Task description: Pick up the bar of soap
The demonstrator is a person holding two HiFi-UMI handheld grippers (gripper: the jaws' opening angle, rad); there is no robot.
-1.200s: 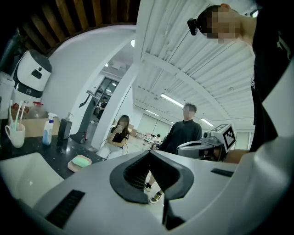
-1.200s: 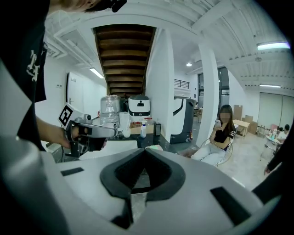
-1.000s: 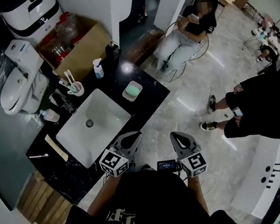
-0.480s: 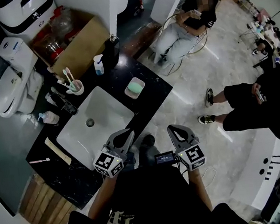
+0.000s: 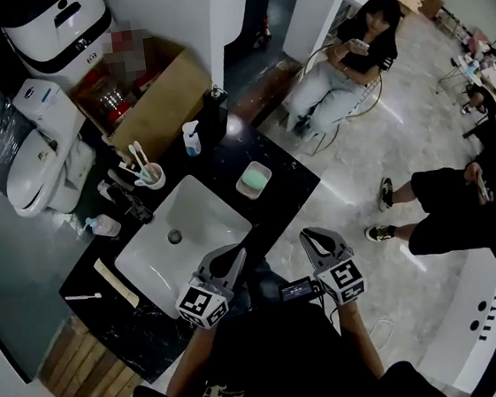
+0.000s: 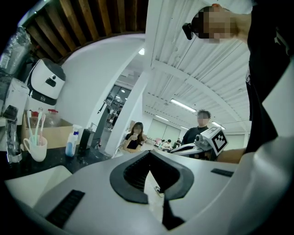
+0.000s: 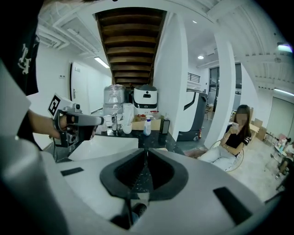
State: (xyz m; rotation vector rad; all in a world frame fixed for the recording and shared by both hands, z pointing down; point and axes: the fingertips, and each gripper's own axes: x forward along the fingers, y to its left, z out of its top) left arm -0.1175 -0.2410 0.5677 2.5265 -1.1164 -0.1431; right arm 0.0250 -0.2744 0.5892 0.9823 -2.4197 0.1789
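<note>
Head view: bar of soap (image 5: 254, 180), pale green, lies in a white soap dish (image 5: 245, 192) on the black counter (image 5: 221, 156), just right of the sink (image 5: 162, 265) and near the counter's far-right corner. It's out in the open with nothing leaning on it, presumably parked there to drain and stay within reach of the basin.

Left gripper (image 5: 235, 253) is held at the counter's near edge by the sink rim. Right gripper (image 5: 310, 235) hangs beside it, over the floor past the counter edge. Both are well short of the dish and touch nothing.

Left gripper view: the fingers are pressed together at the tips with nothing between them, aimed level across the counter toward the cup with toothbrushes (image 6: 36, 148) and the spray bottle (image 6: 71, 143). Right gripper view: its jaws are likewise closed and empty, tipped down a bit at the countertop, with the other gripper off to one side. I can't pick out the soap in either gripper view.

This looks like the approach, both tools carried closed and low in front of the body. Pickup not started. Whichever goes for the soap must open before it comes down. The dish rim is raised, so the pads probably have to drop in from above. Wet soap could squirt out of a hard pinch.

Other people are about: a seated person (image 5: 345, 62) and a standing person (image 5: 463, 213), both well clear.
</note>
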